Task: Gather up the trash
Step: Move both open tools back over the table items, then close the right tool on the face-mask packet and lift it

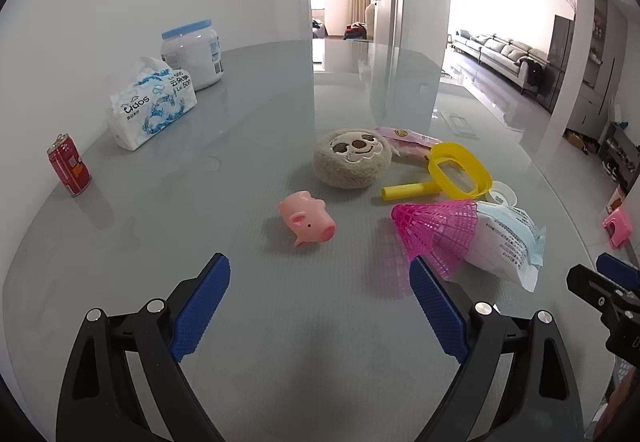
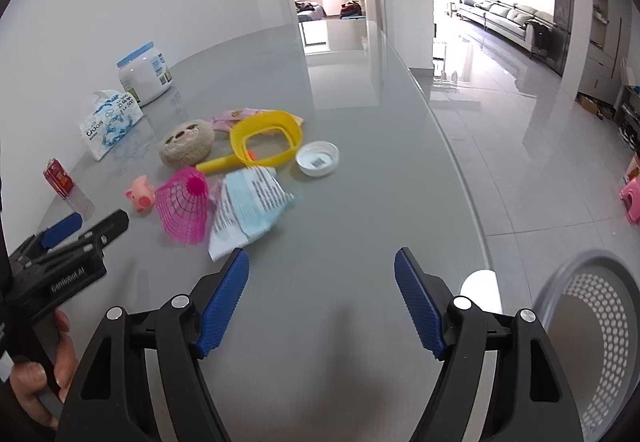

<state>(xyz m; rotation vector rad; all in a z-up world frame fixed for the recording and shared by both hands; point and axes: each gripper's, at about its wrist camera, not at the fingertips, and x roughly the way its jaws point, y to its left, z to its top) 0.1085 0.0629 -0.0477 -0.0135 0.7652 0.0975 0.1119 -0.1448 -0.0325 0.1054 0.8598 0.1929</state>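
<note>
On the grey table (image 1: 280, 322) lie a crumpled white and blue wrapper (image 1: 508, 242) (image 2: 248, 210), a pink snack wrapper (image 1: 404, 140) (image 2: 232, 118) and a white lid (image 1: 502, 196) (image 2: 318, 158). A grey perforated waste basket (image 2: 592, 342) stands on the floor past the table's right edge. My left gripper (image 1: 320, 306) is open and empty, just short of a pink toy pig (image 1: 308, 222). My right gripper (image 2: 322, 302) is open and empty over bare table, right of the white and blue wrapper.
A pink mesh shuttlecock toy (image 1: 436, 234) (image 2: 184, 206), yellow scoop (image 1: 452, 170) (image 2: 264, 146) and plush sloth (image 1: 352, 158) (image 2: 186, 146) lie among the trash. A red can (image 1: 68, 170), tissue pack (image 1: 152, 106) and white jar (image 1: 192, 56) stand at the left by the wall.
</note>
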